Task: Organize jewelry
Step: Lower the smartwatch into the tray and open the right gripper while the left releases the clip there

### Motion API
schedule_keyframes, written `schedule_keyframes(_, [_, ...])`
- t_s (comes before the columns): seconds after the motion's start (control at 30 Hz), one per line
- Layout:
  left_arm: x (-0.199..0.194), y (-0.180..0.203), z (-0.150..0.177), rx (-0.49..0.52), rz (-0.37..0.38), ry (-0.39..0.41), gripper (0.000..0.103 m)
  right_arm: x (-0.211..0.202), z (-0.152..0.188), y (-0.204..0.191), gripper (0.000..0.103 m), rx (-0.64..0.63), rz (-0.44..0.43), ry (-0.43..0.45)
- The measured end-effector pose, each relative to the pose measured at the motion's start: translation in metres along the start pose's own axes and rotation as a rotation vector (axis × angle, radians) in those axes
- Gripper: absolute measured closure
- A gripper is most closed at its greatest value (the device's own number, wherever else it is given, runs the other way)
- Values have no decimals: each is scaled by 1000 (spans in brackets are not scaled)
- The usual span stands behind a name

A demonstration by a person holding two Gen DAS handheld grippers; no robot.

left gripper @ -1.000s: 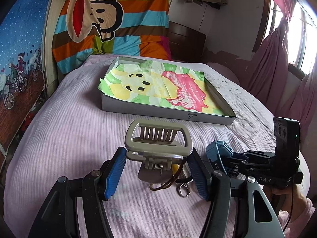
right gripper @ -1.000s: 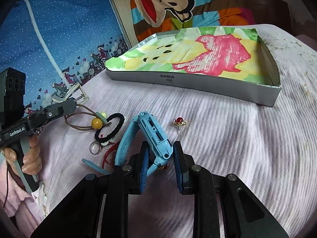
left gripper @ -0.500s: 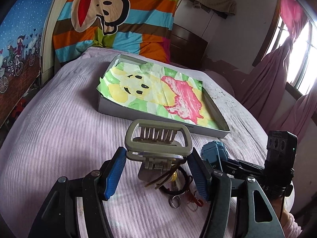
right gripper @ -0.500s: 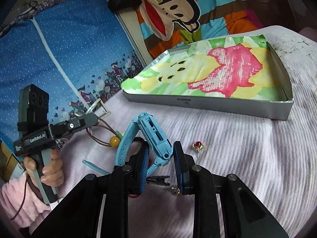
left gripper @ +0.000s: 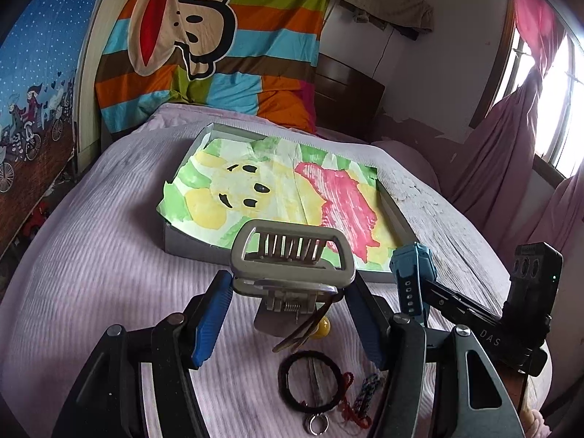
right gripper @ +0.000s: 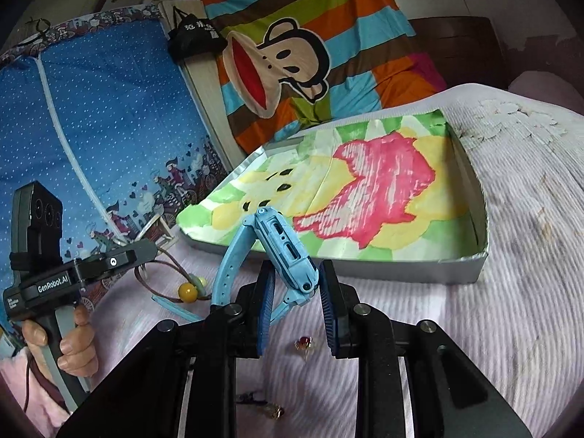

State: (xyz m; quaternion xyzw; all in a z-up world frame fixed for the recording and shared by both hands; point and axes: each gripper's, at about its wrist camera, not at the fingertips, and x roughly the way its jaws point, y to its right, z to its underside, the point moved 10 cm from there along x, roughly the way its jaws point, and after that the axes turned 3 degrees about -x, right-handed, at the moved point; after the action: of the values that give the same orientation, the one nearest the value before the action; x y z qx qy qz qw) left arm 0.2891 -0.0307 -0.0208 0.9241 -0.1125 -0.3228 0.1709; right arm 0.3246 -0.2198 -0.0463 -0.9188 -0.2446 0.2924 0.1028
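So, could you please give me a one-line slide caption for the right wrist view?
Right gripper carries a blue watch toward the paper-lined tray; a red-stone ring lies on the bed below.

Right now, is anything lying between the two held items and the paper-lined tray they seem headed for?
Nothing visible does. The left gripper holds the grey hair claw, the right gripper the blue watch, both close to the tray's near wall. Only bare pink bedspread lies between, and the tray's paper lining is unoccupied.

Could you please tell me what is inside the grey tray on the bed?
Inside the grey tray, only a painted paper liner shows, yellow, green and pink. No jewelry lies on it. Whatever is beneath the paper is hidden.
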Motion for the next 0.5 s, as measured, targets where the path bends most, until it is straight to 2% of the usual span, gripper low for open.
schedule_keyframes(0.13, [16,-5,-12,-14,-14,-26,42,19,-19,10,81,13,56,-4])
schedule_keyframes(0.23, [28,-9,-18,-17,-34,-50,42,38,-28,24,81,74,71,-18])
schedule_keyframes(0.5, [54,-17,-24,-6,-100,-104,42,72,-23,35,81,83,110,-83])
